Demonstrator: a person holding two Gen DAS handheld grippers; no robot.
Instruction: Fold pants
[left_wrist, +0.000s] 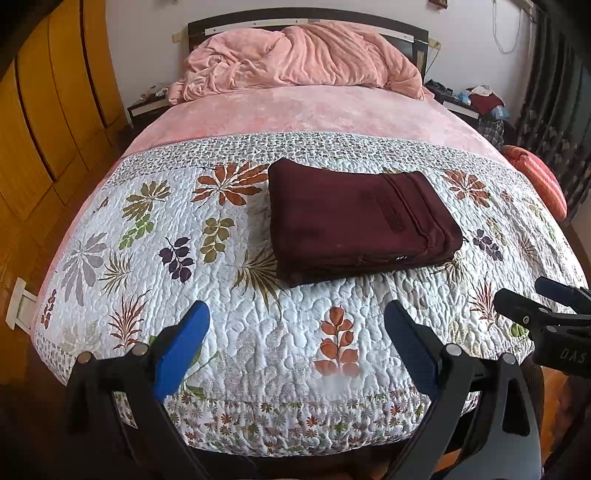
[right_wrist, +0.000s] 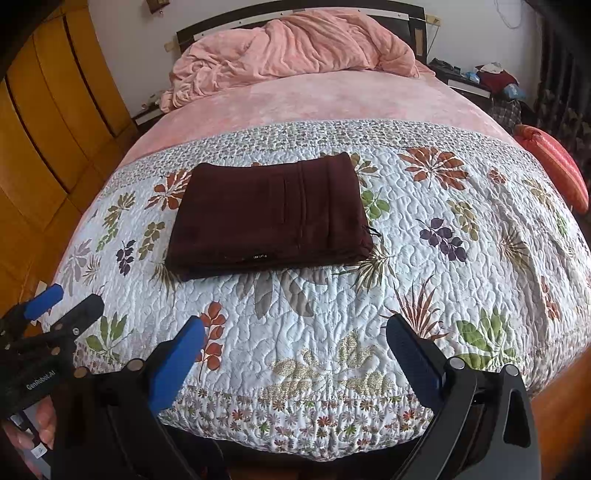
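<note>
The dark maroon pants lie folded into a flat rectangular stack on the floral quilt; they also show in the right wrist view. My left gripper is open and empty, held over the foot of the bed, well short of the pants. My right gripper is open and empty, also over the foot of the bed and apart from the pants. The right gripper shows at the right edge of the left wrist view, and the left gripper at the left edge of the right wrist view.
A crumpled pink blanket lies at the dark headboard, over a pink sheet. Wooden wardrobe doors stand on the left. Nightstands flank the bed, the right one cluttered. An orange striped cushion lies at the bed's right edge.
</note>
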